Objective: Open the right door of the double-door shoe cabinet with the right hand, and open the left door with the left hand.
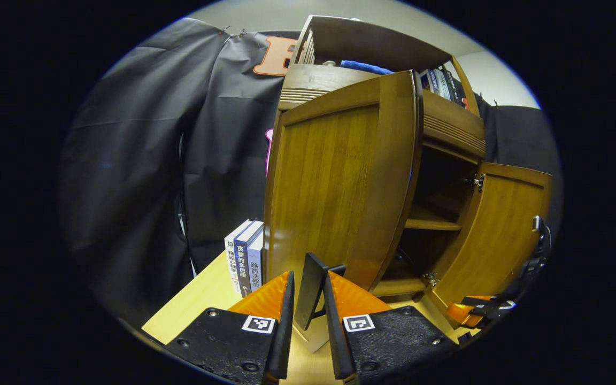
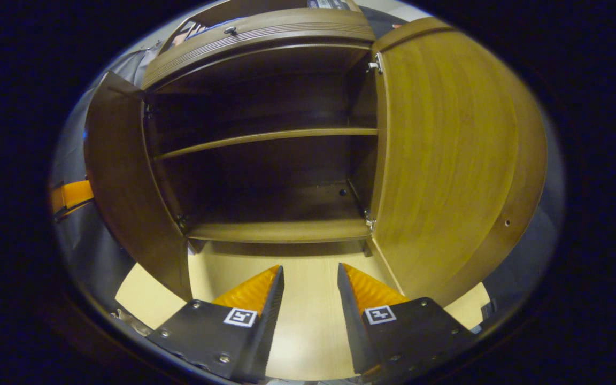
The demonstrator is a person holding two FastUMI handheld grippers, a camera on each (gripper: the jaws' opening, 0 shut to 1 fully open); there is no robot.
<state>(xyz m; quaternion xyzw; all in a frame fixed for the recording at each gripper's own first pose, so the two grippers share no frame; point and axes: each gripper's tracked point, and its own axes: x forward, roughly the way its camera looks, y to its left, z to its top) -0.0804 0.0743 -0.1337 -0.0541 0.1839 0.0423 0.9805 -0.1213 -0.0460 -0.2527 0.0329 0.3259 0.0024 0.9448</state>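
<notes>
The wooden shoe cabinet (image 1: 308,80) stands on a pale table with both doors swung open. In the left gripper view the left door (image 1: 335,187) is turned out toward me, and my left gripper (image 1: 309,274) is shut on its dark flat handle (image 1: 308,291). The right door (image 1: 500,230) stands open at the right, with my right gripper (image 1: 479,310) low beside its outer edge. In the right gripper view my right gripper (image 2: 309,267) is open and holds nothing, facing the dark inside with one shelf (image 2: 265,136). The left door (image 2: 126,187) and right door (image 2: 447,160) flank it.
Three upright books (image 1: 244,262) stand on the table (image 1: 201,305) left of the cabinet. More books and a blue item lie in the cabinet's top compartment (image 1: 436,80). Black cloth hangs behind. Bare table (image 2: 297,321) lies in front of the cabinet's base.
</notes>
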